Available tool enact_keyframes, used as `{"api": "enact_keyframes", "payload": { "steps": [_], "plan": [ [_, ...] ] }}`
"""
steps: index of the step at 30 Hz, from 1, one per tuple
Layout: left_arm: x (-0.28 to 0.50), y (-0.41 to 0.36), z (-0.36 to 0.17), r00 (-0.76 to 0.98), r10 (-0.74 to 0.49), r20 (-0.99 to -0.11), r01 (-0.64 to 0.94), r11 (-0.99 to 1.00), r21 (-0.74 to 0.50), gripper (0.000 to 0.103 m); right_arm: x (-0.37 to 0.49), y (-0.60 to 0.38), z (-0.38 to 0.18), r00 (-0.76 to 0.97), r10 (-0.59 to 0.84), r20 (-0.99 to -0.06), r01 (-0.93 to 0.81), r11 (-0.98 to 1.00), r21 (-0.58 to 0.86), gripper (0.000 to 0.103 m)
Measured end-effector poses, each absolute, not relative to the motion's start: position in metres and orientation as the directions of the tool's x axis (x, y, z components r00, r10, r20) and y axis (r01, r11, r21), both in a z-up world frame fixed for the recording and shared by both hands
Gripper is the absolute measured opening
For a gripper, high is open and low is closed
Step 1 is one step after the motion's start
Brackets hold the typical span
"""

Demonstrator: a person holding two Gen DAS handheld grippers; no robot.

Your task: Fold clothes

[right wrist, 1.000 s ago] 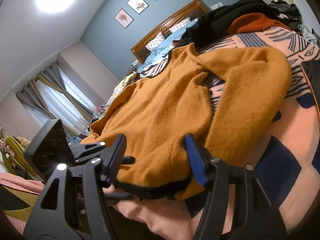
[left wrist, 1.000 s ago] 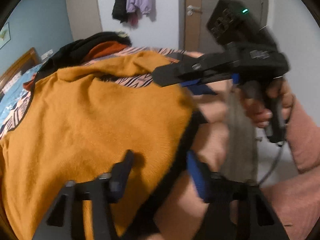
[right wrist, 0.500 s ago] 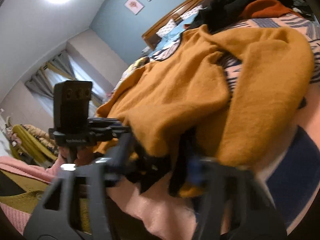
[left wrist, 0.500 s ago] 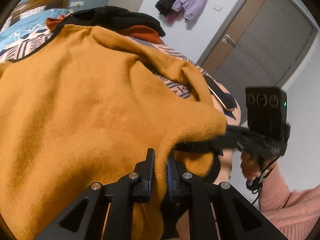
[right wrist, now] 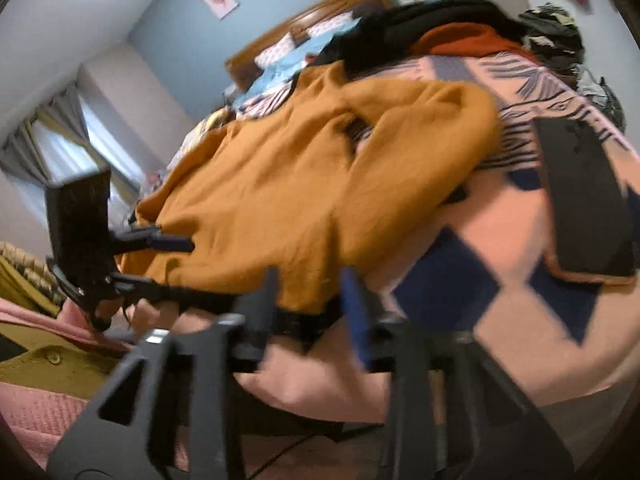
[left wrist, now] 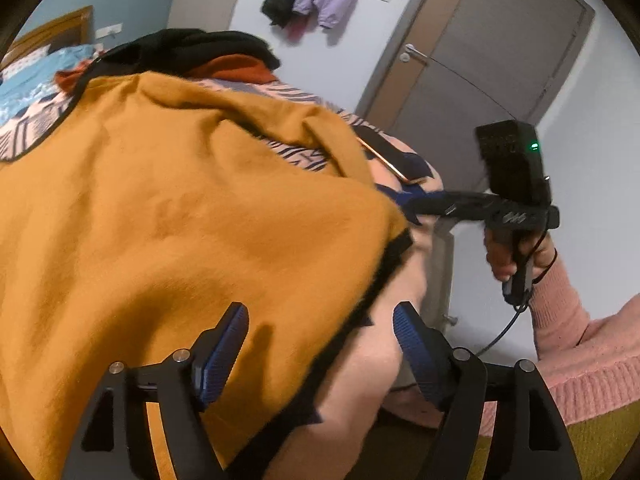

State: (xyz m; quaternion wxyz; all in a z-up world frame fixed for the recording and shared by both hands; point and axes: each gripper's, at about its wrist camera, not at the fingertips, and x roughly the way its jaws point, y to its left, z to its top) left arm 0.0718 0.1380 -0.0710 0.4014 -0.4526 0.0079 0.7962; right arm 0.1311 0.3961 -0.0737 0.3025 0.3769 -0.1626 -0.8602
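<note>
Mustard-orange knit sweater (left wrist: 192,216) with black trim, spread on the patterned pink-and-navy bedspread (right wrist: 500,272) at the near edge of the bed; long axis runs from the black hem at that edge up toward the wooden headboard (right wrist: 312,12), neckline pointing that way. Left gripper (left wrist: 320,336): jaws opening, wide, hem edge lying between the blue pads, not pinched. Right gripper (right wrist: 308,300): jaws opening, moderately apart, hem between them, unpressed; pile of dark clothes (right wrist: 432,20) beyond.
</note>
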Motion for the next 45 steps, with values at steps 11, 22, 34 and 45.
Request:
{"api": "enact_keyframes", "payload": {
  "steps": [11,22,34,45],
  "plan": [
    [0.059,0.095,-0.049,-0.391,0.638,-0.664,-0.528,-0.746,-0.406,0.081,0.064,0.375,-0.059,-0.635,-0.403,-0.66,0.302,-0.915,0.268,0.061],
    [0.056,0.085,-0.048,-0.385,0.653,-0.652,-0.519,-0.737,-0.433,0.082,0.022,0.366,-0.089,-0.621,-0.242,-0.745,0.241,-0.964,0.112,0.012],
    [0.04,0.067,-0.04,-0.378,0.663,-0.646,-0.474,-0.738,-0.48,0.082,0.007,0.442,0.031,-0.707,-0.487,-0.512,0.257,-0.852,0.456,0.005],
    [0.018,0.076,-0.018,-0.364,0.647,-0.67,-0.506,-0.741,-0.441,0.082,-0.009,0.407,0.086,-0.611,-0.688,-0.392,0.415,-0.7,0.582,0.005]
  ]
}}
